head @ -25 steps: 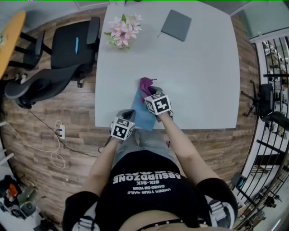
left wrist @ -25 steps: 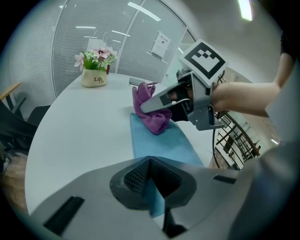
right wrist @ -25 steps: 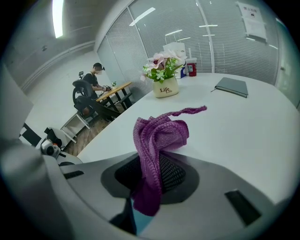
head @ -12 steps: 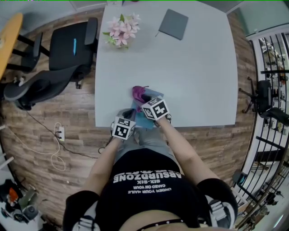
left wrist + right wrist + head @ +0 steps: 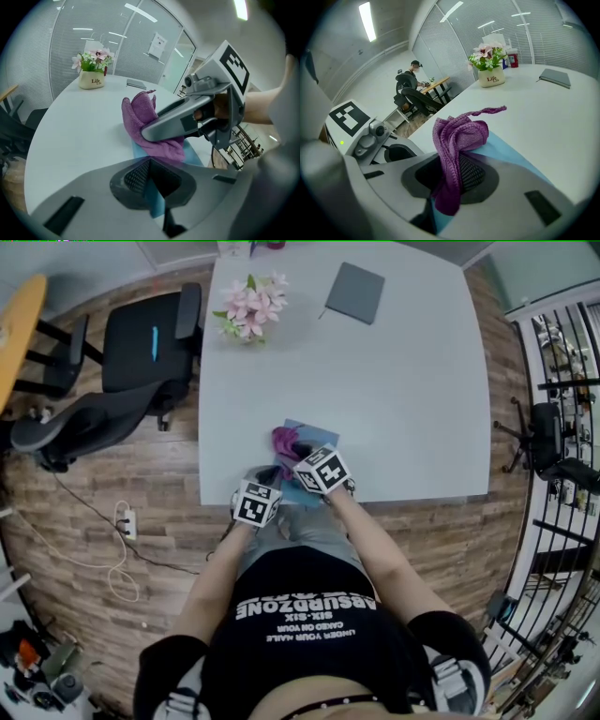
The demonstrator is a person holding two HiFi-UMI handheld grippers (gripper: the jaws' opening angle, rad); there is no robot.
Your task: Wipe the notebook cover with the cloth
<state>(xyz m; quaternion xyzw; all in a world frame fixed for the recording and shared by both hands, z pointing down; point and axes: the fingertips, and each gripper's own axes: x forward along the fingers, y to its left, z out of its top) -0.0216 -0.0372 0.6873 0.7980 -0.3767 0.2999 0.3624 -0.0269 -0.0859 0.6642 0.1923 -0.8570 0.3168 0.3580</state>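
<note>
A light blue notebook (image 5: 317,435) lies flat at the near edge of the white table (image 5: 403,399). My left gripper (image 5: 271,484) is shut on the notebook's near edge; in the left gripper view the blue cover (image 5: 142,151) runs in between the jaws of the left gripper (image 5: 152,177). My right gripper (image 5: 294,452) is shut on a crumpled purple cloth (image 5: 283,439). The cloth (image 5: 457,136) bulges out past the tips of the right gripper (image 5: 452,174) and rests on the blue notebook (image 5: 513,151), at its left part.
A closed grey notebook (image 5: 354,292) lies at the table's far side. A pot of pink flowers (image 5: 249,307) stands at the far left corner. Black office chairs (image 5: 141,348) stand left of the table. A black railing (image 5: 562,427) runs along the right.
My right gripper has dragged the purple cloth across the blue cover toward me and to the left. The left gripper has stayed on the notebook's near edge.
</note>
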